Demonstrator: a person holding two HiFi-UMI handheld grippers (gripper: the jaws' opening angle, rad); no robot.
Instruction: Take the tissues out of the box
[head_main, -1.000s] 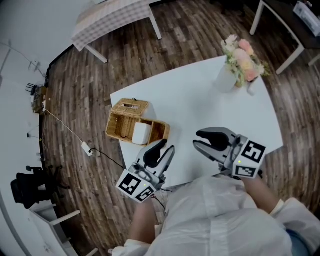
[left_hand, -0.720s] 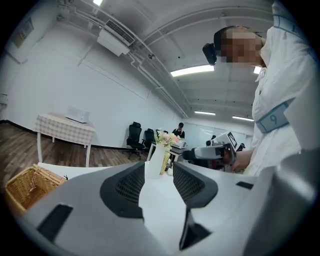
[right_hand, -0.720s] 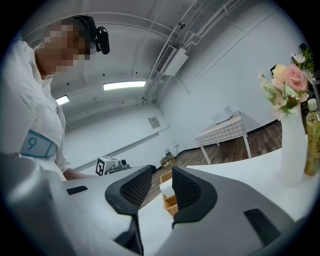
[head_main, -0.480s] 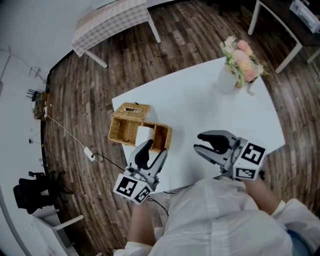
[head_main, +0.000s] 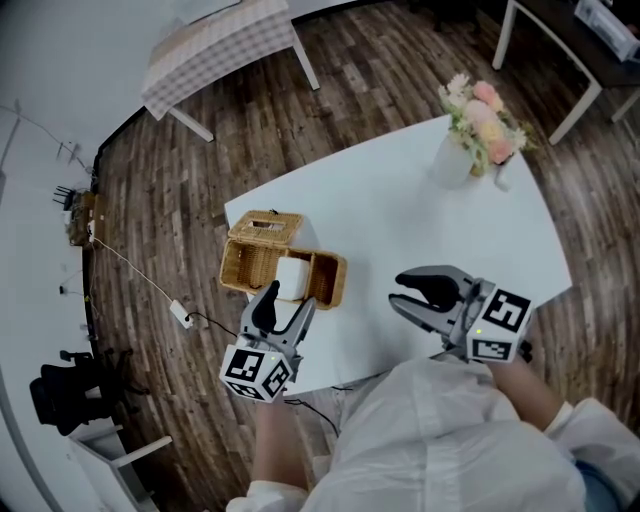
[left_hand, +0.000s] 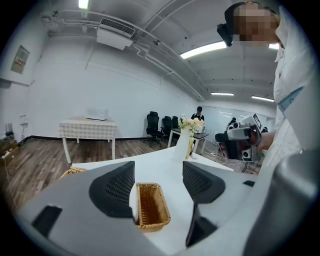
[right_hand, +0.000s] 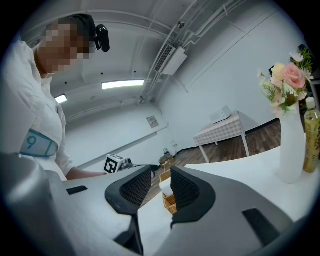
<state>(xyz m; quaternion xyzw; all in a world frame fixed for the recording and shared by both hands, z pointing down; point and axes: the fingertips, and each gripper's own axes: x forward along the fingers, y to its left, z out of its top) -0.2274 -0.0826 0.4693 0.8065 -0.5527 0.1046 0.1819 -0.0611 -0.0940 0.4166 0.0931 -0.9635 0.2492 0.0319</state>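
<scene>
A wicker box (head_main: 283, 270) stands near the left edge of the white table (head_main: 400, 210), its lid (head_main: 265, 225) swung back. A white wad of tissues (head_main: 290, 278) shows inside. My left gripper (head_main: 287, 298) hovers at the box's near side. Its jaws have just been opening and stand wide with nothing between them. In the left gripper view the box (left_hand: 150, 205) lies just ahead between the pads, the tissues (left_hand: 133, 202) half hidden by the left pad. My right gripper (head_main: 420, 292) hangs open over the table's near edge, empty, and sees the box (right_hand: 170, 201) far off.
A white vase of pink flowers (head_main: 470, 140) and a small bottle (right_hand: 312, 135) stand at the table's far right. On the wood floor are a checked-cloth table (head_main: 215, 40), a cable with a power strip (head_main: 180, 315) and a black chair (head_main: 60, 390).
My left gripper has moved left and forward up to the wicker box, and its jaws have spread apart. The right gripper has stayed where it was.
</scene>
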